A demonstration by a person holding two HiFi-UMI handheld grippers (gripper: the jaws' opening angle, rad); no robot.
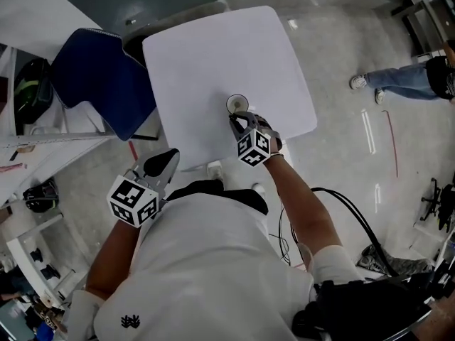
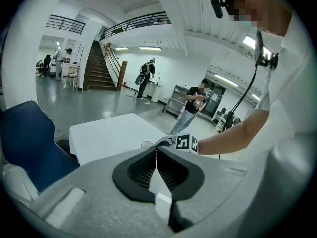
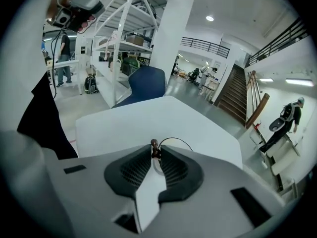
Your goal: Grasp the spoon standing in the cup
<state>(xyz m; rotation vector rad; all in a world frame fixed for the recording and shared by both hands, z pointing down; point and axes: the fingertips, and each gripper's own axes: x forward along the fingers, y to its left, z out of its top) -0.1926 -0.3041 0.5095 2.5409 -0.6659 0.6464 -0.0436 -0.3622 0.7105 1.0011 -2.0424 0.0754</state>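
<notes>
Spoon (image 3: 154,144): upright in the cup (image 1: 237,103), its dark handle tip between the right tool's (image 3: 155,150) pads.
Cup: near the counter's (image 1: 213,55) front edge.
Right tool: clamped on the handle.
Left tool (image 2: 156,152): pads together, empty, off the counter.
Technique: probably lift straight up, so the cup is not tipped.

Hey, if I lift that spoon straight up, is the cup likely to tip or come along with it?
Possibly. The cup looks clear, small and thin-walled, so probably light and apt to tip if the spoon drags on its rim. The spoon's thin handle looks stiff, though it might slip between the right gripper's pads.
</notes>
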